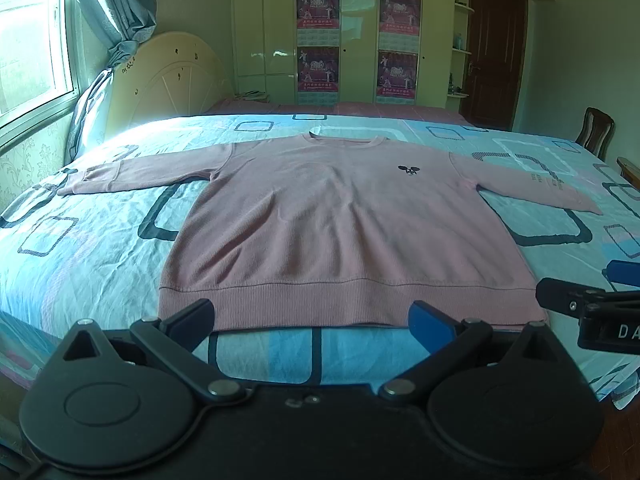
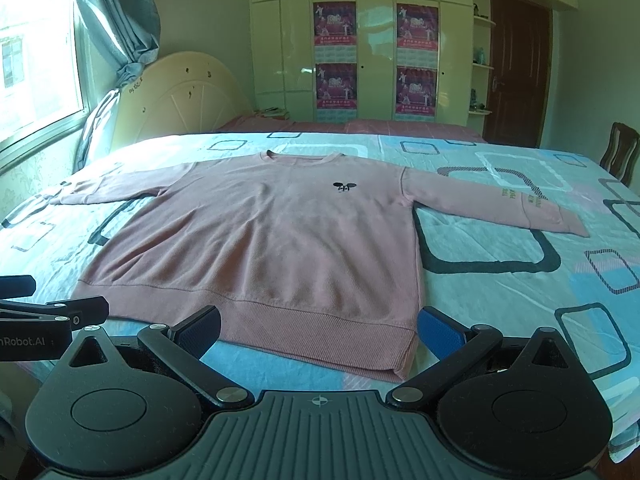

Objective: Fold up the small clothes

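Sweatshirt, pink ribbed knit, lies flat mid-frame in the left wrist view on the patterned bedsheet, collar toward frame top, sleeves stretched left and right; left gripper gapes wide and empty over the hem. Right wrist view: right gripper likewise spread, gripping nothing; sleeve lettering unreadable

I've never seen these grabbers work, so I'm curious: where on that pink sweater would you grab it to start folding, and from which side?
Probably a sleeve cuff first. The pink sweater lies flat, face up, with both sleeves spread wide. The left gripper and right gripper, both open near the hem, could each come in from its own outer side, pinch a thin cuff edge, and carry it across the chest.
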Demonstrator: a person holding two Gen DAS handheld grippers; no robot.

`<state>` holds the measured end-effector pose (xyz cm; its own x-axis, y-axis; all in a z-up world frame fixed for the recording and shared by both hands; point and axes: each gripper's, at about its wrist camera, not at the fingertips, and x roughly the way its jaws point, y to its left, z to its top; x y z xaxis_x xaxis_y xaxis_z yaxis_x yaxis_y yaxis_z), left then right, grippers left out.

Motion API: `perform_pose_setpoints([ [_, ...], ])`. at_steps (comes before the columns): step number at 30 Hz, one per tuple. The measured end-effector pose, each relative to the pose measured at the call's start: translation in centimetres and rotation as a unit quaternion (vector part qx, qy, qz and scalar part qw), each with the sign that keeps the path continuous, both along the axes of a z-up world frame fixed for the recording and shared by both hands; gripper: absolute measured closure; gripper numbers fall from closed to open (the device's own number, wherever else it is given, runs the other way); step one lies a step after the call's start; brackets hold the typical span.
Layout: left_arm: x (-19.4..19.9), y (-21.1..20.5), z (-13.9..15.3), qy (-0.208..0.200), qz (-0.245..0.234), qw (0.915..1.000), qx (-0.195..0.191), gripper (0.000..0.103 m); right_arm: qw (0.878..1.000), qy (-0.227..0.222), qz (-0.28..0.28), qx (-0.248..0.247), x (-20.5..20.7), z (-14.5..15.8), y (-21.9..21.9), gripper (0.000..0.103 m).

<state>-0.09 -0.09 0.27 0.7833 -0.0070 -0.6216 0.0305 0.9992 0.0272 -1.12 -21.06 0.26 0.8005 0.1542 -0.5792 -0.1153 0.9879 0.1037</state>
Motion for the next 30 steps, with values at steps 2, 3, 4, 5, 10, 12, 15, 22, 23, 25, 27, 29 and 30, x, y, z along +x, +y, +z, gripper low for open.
perform_pose_setpoints([
  [2,-0.03,0.06,0.05,0.0,0.001,1.0,-0.002,0.001,1.0,0.0,0.0,0.0,-0.01,0.02,-0.02,0.0],
  [3,-0.04,0.08,0.08,0.0,0.001,1.0,-0.002,0.001,1.0,0.0,0.0,0.0,-0.01,0.01,-0.02,0.0],
  [4,-0.05,0.08,0.07,0.0,0.001,1.0,-0.002,0.001,1.0,0.0,0.0,0.0,-0.01,0.01,-0.03,0.0],
  [5,-0.05,0.08,0.07,0.0,0.002,1.0,-0.001,0.001,1.0,0.0,0.0,0.0,0.0,0.02,-0.04,0.0],
  [10,-0.03,0.03,0.05,0.0,0.001,1.0,-0.001,0.001,1.0,0.0,0.0,0.0,-0.01,0.0,-0.03,0.0],
  [12,-0.03,0.03,0.04,0.0,0.002,1.0,-0.001,0.001,1.0,0.0,0.0,0.0,-0.02,-0.01,-0.04,0.0],
  [15,-0.04,0.02,0.03,0.0,0.002,1.0,0.0,0.001,1.0,0.0,0.0,0.0,-0.01,0.0,-0.01,0.0],
  [22,-0.03,0.0,-0.1,0.002,0.001,1.0,-0.001,0.001,1.0,0.001,0.0,0.0,0.02,-0.08,0.04,0.0],
  [23,-0.04,-0.02,-0.14,0.003,0.001,1.0,-0.001,0.001,1.0,0.001,0.0,0.0,0.09,-0.13,-0.08,0.0],
  [25,-0.07,-0.04,-0.19,0.004,0.002,1.0,0.0,0.001,1.0,0.002,0.001,0.001,0.11,-0.15,-0.12,0.0],
  [27,-0.07,-0.07,-0.21,0.004,0.002,1.0,0.0,0.001,1.0,0.001,0.001,0.001,0.13,-0.21,-0.15,0.0],
  [29,-0.08,-0.06,-0.21,0.003,0.002,1.0,0.0,0.001,1.0,0.002,0.001,0.001,0.14,-0.22,-0.15,0.0],
  [30,-0.09,-0.05,-0.23,0.003,0.002,1.0,-0.001,0.001,1.0,0.002,0.001,0.001,0.15,-0.23,-0.16,0.0],
])
